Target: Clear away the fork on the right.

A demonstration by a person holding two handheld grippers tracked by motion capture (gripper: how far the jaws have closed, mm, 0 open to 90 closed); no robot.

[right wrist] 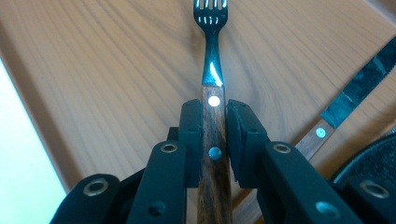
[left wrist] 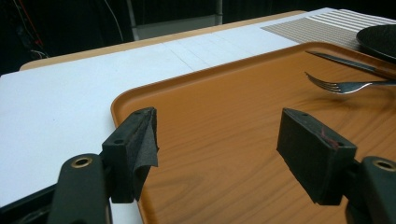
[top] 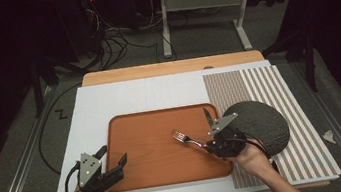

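Setting: dim room, cables and a metal table frame on the floor behind; a white board on a wooden table (top: 169, 68) carries a striped placemat (top: 279, 91) at the person's right and an orange wood-grain tray (top: 165, 177) at centre. Item held: one fork (top: 180, 136), clamped by its handle between the pads of the right gripper (top: 209, 144), whose jaws stand together on it; tines point away from the hand, over the tray's right half, and the shadow beneath suggests it is lifted clear of the surface rather than lying on it. Probable reason for the grip: handle-end hold keeps the tines free for setting down or carrying off the tray. Fork description: dark brown wooden handle with two bright rivets, polished steel neck and four tines. Adjacent: a matching knife (top: 207, 116) lying at the tray's right edge, beside a dark round plate (top: 263, 123) on the placemat. Left gripper (top: 114, 157): jaws wide apart, empty, resting at the tray's left edge, apparently steadying or waiting.
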